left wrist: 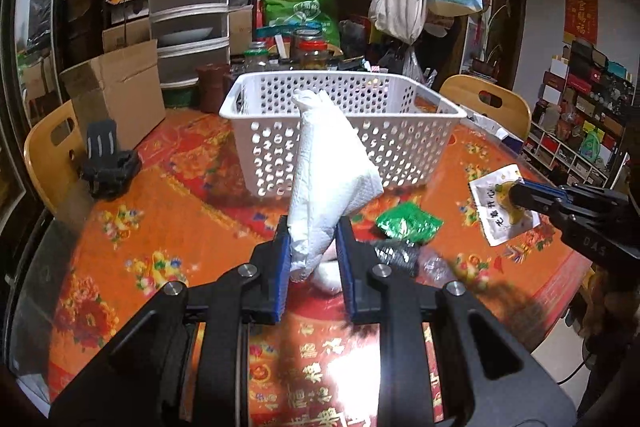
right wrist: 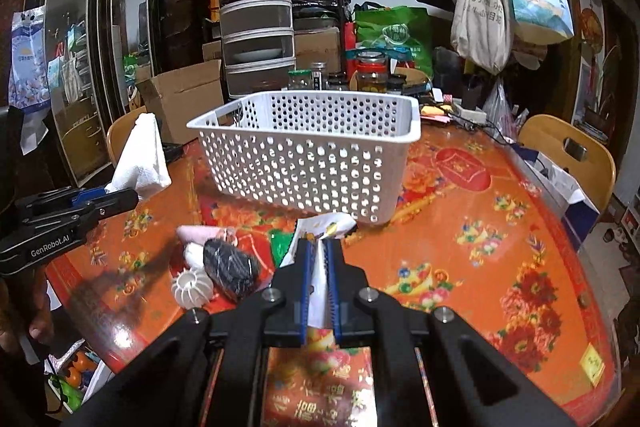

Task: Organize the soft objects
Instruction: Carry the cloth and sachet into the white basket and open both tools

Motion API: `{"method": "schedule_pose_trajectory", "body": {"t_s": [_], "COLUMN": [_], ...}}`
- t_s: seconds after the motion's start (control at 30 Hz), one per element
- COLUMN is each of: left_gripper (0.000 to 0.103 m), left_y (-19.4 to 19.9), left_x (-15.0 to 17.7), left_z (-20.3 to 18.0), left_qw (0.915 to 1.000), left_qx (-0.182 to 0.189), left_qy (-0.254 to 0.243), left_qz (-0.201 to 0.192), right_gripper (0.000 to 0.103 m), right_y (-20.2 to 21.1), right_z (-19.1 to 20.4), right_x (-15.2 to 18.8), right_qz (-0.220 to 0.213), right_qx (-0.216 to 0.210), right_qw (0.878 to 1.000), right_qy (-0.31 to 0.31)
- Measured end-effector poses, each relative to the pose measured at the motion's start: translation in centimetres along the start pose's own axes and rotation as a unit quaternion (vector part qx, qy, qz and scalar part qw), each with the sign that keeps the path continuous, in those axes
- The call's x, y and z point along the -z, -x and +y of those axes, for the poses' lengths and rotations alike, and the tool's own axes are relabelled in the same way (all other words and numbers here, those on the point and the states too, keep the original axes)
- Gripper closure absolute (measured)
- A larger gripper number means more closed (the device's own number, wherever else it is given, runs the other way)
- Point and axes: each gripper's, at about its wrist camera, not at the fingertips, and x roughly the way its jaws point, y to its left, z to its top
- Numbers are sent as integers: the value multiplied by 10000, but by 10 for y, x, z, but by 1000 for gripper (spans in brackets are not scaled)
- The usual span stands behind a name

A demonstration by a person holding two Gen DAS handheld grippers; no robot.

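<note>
Left wrist view, left to right: a wooden chair back (left wrist: 48, 155) at the edge of the surface (left wrist: 168, 195), which wears an orange and red floral cover; a black stand (left wrist: 106, 163) on it near a cardboard box (left wrist: 120, 99); the white perforated basket (left wrist: 344, 131) mid-surface, upright; in front of it the left tool (left wrist: 313, 255), its blue pads pressed against a crumpled white paper towel (left wrist: 324, 179) that stands up out of the jaws, clear of the surface, its tip overlapping the basket's near wall in the picture; to the right, a green foil packet (left wrist: 408, 225) and a dark wrapped bundle (left wrist: 396, 255) lying on the surface; far right, the right tool (left wrist: 516, 195) clamped on a small white sachet (left wrist: 502, 207) with a yellow print, held above the surface.

Right wrist view, left to right: the left tool (right wrist: 120, 197) with the paper towel (right wrist: 140, 157) rising from it, left of the basket (right wrist: 312, 155); below, a white ribbed ball (right wrist: 192, 287) and the dark bundle (right wrist: 230, 269) on the surface, touching; the right tool (right wrist: 318, 259) in the centre, jaws nearly together on the sachet (right wrist: 328, 225), whose top pokes out just in front of the basket's near corner; a second chair back (right wrist: 568, 155) at far right.
</note>
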Motion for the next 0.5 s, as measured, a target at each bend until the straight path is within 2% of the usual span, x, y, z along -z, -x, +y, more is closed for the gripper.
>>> {"method": "schedule_pose_trajectory", "body": {"t_s": [0.5], "left_gripper": [84], "left_y": [-20], "left_x": [-66], "left_z": [-1], "left_qw": [9997], "left_qx": [195], "left_qy": [-62], "left_qz": [-108], "right_gripper": [96], "right_y": [-11], "right_z": [-16], "right_x": [-61], "right_qz": [-207], "right_qx": [-98], "right_qw": [9997], "right_qy": [-21]}}
